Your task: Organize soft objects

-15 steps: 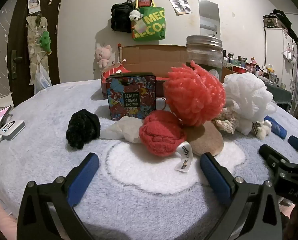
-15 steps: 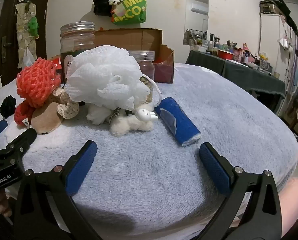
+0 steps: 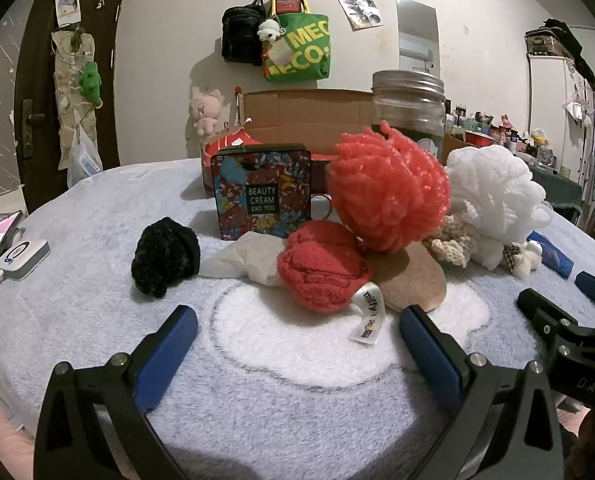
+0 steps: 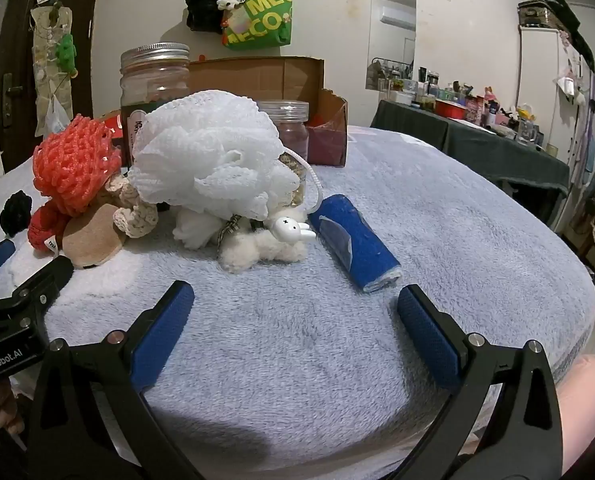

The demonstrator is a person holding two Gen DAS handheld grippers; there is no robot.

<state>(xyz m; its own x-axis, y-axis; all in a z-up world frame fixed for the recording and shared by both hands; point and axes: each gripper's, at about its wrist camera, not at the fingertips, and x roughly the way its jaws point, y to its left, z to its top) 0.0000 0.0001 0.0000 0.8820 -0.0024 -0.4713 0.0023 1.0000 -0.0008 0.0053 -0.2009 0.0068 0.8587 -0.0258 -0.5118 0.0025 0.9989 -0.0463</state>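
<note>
1. The left claw (image 3: 297, 332) hovers low over the pale blue fleece blanket (image 3: 97, 220), its blue-padded fingers spread wide apart with nothing between them.
2. The right claw (image 4: 295, 306) hangs likewise over the same blanket, its fingers well apart and gripping nothing.
3. Just ahead of the left claw lies a fuzzy red plush ball (image 3: 321, 266) with a white printed ribbon label, touching a flat round tan sponge pad (image 3: 411, 280) on its right.
4. A coral-red mesh bath pouf (image 3: 389, 188) sits on top of these two, leaning against a large white mesh bath pouf (image 3: 493, 196) beside it.
5. A cream crocheted piece (image 3: 451, 246) is tucked between the two poufs; what it is cannot be told from here.
6. A black fuzzy knitted bundle (image 3: 165, 256) rests apart to the left, with a crumpled white tissue-like wad (image 3: 249, 256) between it and the red ball.
7. Behind the wad a floral tin box printed "BEAUTY CREAM" (image 3: 262, 194) stands upright.
8. In the right wrist view, a small fluffy white rabbit toy (image 4: 273, 240) lies under the front edge of the white pouf.
9. A rolled blue towel (image 4: 353, 242) lies just beside the rabbit, its near end close to the right claw's right finger.
10. A tall glass jar with a metal lid (image 4: 155, 76) and an open brown cardboard box (image 4: 281, 76) stand behind the pile.
11. A phone and a white charger (image 3: 23, 258) rest at the far left edge of the blanket.
</note>
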